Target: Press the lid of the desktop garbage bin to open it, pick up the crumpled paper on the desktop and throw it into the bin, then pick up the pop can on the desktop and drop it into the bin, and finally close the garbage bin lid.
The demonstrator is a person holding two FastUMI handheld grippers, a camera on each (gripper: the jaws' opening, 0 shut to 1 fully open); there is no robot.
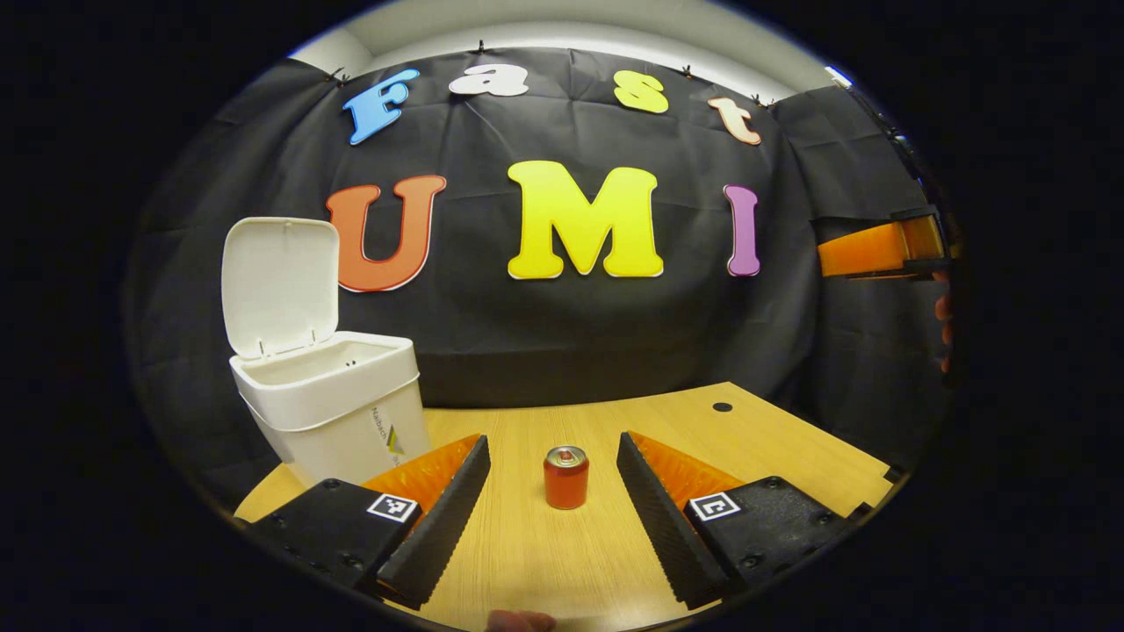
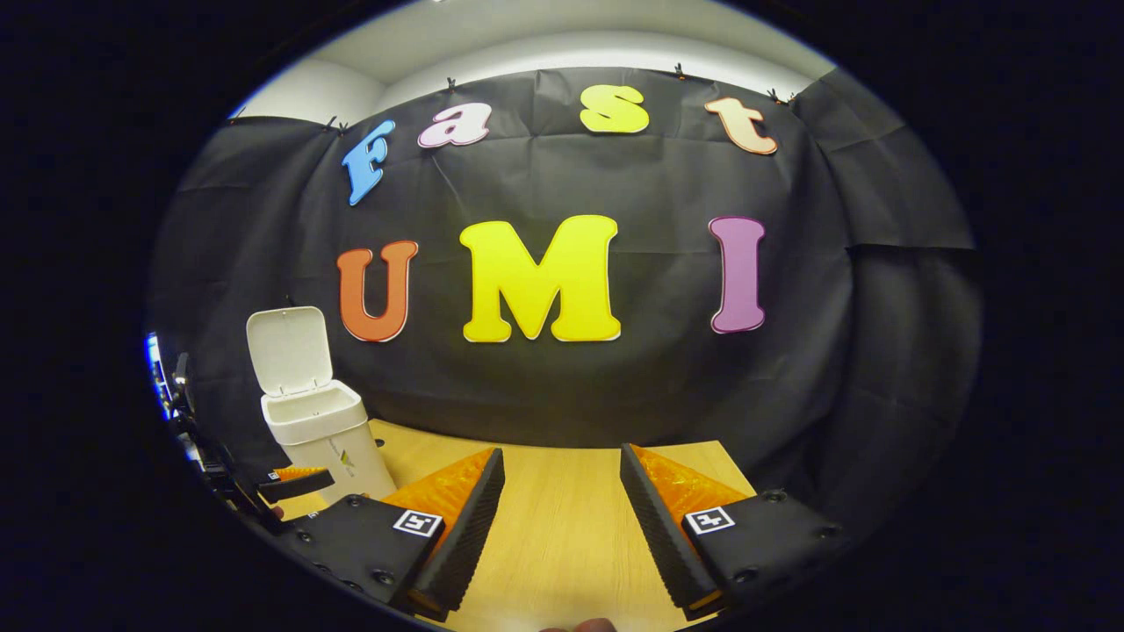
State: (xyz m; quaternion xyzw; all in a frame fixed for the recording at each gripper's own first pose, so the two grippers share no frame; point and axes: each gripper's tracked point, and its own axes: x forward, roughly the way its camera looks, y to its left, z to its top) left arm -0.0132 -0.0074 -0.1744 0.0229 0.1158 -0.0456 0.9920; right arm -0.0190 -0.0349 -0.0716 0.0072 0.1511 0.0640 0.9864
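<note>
The pop can (image 1: 565, 477) stands upright on the wooden table (image 1: 773, 456), directly ahead of the left tool (image 1: 553, 456), whose fingers are spread wide with nothing between them and do not touch the can. Left of the can sits the white garbage bin (image 1: 338, 412), its lid (image 1: 279, 285) tipped up and open. The right tool (image 2: 562, 470) is likewise released, fingers apart over bare table, the bin (image 2: 320, 434) well off to its left.

From my remote station: bin (image 1: 329, 399) interior hidden behind its front wall, contents undeterminable. Right gripper (image 1: 882, 247) cut off at the left gripper view's edge; finger spacing unreadable there.
</note>
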